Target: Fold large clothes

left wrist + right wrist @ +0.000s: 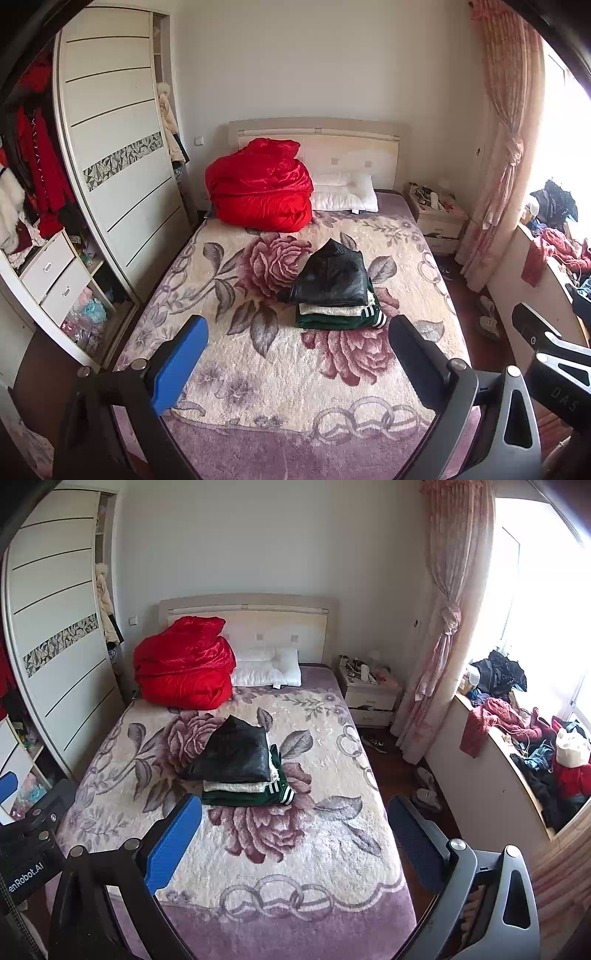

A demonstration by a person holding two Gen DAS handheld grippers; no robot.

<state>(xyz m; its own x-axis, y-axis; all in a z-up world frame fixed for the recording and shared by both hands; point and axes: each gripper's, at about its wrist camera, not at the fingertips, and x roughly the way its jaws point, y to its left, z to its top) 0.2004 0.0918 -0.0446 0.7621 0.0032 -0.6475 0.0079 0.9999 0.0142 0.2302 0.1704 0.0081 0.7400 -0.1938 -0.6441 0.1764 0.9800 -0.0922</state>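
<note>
A stack of folded clothes lies mid-bed: a black leather jacket point(332, 275) point(234, 751) on top, a cream layer under it, and a green garment with white stripes point(340, 319) point(251, 795) at the bottom. My left gripper point(299, 336) is open and empty, held above the near part of the bed, short of the stack. My right gripper point(295, 814) is open and empty, also above the bed's near part. A pile of unfolded clothes point(535, 746) lies on the window ledge at right.
The bed point(258, 369) has a floral blanket. A bunched red quilt point(258, 188) and white pillows point(347, 194) lie at the headboard. An open wardrobe point(48, 229) stands left. A nightstand point(369, 694), pink curtain point(439, 646) and shoes on the floor point(424, 790) are right.
</note>
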